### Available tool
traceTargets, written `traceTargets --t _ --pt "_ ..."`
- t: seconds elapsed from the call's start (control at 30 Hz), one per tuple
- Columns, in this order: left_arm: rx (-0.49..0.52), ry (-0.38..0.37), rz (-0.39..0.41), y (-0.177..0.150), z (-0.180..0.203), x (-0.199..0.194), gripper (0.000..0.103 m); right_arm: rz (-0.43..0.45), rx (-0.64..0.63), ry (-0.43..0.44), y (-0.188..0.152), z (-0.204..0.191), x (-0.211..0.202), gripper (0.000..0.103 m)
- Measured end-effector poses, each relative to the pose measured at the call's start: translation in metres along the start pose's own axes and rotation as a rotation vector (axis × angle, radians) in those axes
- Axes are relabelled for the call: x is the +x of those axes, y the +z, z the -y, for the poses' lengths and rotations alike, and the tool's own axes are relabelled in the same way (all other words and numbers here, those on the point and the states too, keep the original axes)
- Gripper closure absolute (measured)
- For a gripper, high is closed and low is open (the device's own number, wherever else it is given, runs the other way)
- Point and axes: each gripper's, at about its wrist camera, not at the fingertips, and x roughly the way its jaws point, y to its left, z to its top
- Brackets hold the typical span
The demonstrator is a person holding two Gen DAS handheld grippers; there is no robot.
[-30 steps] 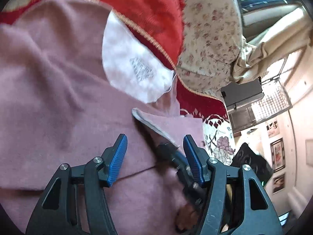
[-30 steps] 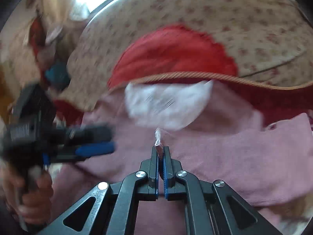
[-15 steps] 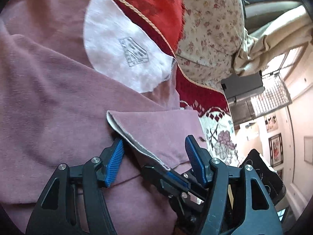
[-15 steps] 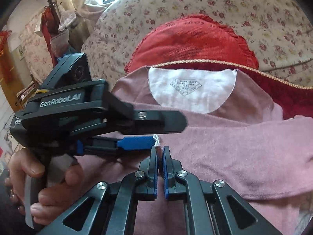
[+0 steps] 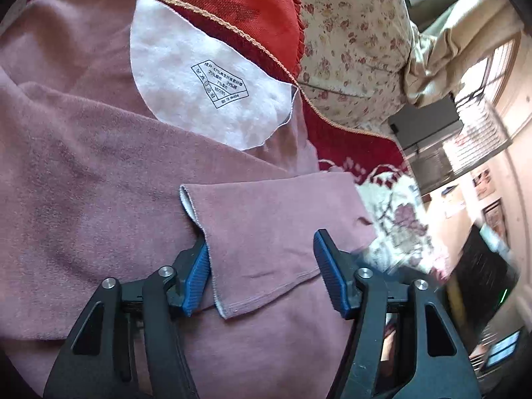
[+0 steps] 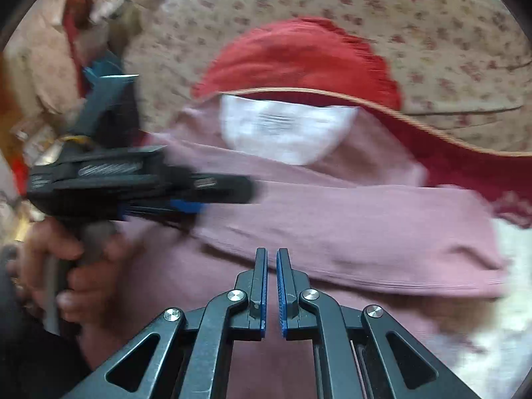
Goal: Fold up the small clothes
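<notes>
Kit: Floral sofa upholstery fills the back of both views, with a red cushion against it. What about the tools?

Jo: From its own camera, the left gripper has its jaws apart. They have just been closing. The folded-over sleeve cuff lies between them. The blue pad at 9 o'clock sits against the cuff's hemmed edge, and the pad at 3 o'clock stands clear of it.

Kit: And the right gripper?

Jo: Its pads are together with only a sliver showing between them and no cloth in it. It hovers above the pink garment, which is spread flat over the seat, neckline toward 12 o'clock.

Kit: What does the right view add?

Jo: It is blurred, but it shows the left tool from the side at 9 o'clock, with the person's hand wrapped round the handle at 8 o'clock. It also shows the whole sleeve lying across the garment's chest from 9 to 3 o'clock.

Kit: And the left view alone?

Jo: It gives sharp detail. The white neck patch at 11 o'clock carries a printed care label, readable only here. At 3 o'clock there is a barred window and framed pictures on a wall.
</notes>
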Motion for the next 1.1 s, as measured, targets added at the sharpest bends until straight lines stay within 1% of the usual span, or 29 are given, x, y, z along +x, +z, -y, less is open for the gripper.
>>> traceTargets --t 0.1,0.13,0.2,0.23,0.27,0.3,0.33,0.37,0.4,0.5,0.57,0.6,0.67,0.7,0.77,0.83,0.9,0.93,0.97,1.03,1.1 --pt "0.039 0.048 0.009 -0.002 0.003 0.002 0.054 -0.006 0.039 -0.1 0.01 0.032 -0.011 0.099" --pt "0.056 0.063 0.014 -0.003 0.005 0.002 0.055 -0.002 0.078 -0.135 0.013 0.05 -0.015 0.099" --pt "0.105 0.114 0.037 -0.005 0.01 0.002 0.072 0.013 0.153 -0.164 0.011 0.074 -0.021 0.099" --pt "0.137 0.148 0.047 -0.006 0.013 0.003 0.077 0.037 0.22 -0.182 0.005 0.092 -0.026 0.099" --pt "0.15 0.163 0.054 -0.006 0.013 0.003 0.092 0.045 0.273 -0.194 0.0 0.105 -0.028 0.099" --pt "0.165 0.175 0.069 -0.006 0.015 0.002 0.096 0.029 0.347 -0.219 -0.005 0.121 -0.029 0.099" --pt "0.178 0.176 0.084 -0.006 0.016 -0.001 0.097 0.021 0.397 -0.234 -0.006 0.13 -0.03 0.099" --pt "0.197 0.168 0.111 -0.005 0.02 -0.006 0.099 0.032 0.45 -0.23 -0.009 0.141 -0.033 0.099" --pt "0.212 0.156 0.138 -0.003 0.023 -0.012 0.1 0.056 0.489 -0.213 -0.012 0.151 -0.038 0.099" --pt "0.25 0.108 0.239 0.008 0.031 -0.038 0.101 0.083 0.541 -0.254 -0.015 0.166 -0.046 0.099" --pt "0.246 0.062 0.282 0.014 0.031 -0.055 0.102 0.082 0.545 -0.263 -0.015 0.169 -0.045 0.099" --pt "0.248 0.049 0.291 0.016 0.031 -0.06 0.102 0.076 0.548 -0.267 -0.014 0.17 -0.043 0.098" --pt "0.22 0.048 0.288 0.019 0.025 -0.062 0.102 0.067 0.553 -0.261 -0.014 0.17 -0.04 0.099" --pt "0.193 0.05 0.272 0.02 0.02 -0.059 0.102 0.066 0.558 -0.252 -0.013 0.169 -0.038 0.099" --pt "0.123 0.035 0.196 0.022 0.007 -0.046 0.101 0.067 0.561 -0.238 -0.014 0.166 -0.034 0.098" --pt "0.07 0.036 0.15 0.019 0.0 -0.035 0.1 0.065 0.549 -0.226 -0.013 0.161 -0.032 0.098" --pt "0.023 0.039 0.094 0.014 -0.006 -0.023 0.075 0.057 0.527 -0.229 -0.011 0.156 -0.029 0.098" --pt "0.0 0.053 0.079 0.011 -0.009 -0.019 0.069 0.049 0.519 -0.229 -0.011 0.153 -0.027 0.098" --pt "-0.01 0.059 0.068 0.009 -0.009 -0.018 0.065 0.042 0.513 -0.226 -0.011 0.151 -0.025 0.098" --pt "-0.05 0.061 0.032 0.005 -0.015 -0.014 0.065 0.028 0.501 -0.221 -0.011 0.148 -0.02 0.099" --pt "-0.092 0.016 -0.002 0.001 -0.019 -0.012 0.062 0.023 0.492 -0.218 -0.01 0.145 -0.018 0.099"
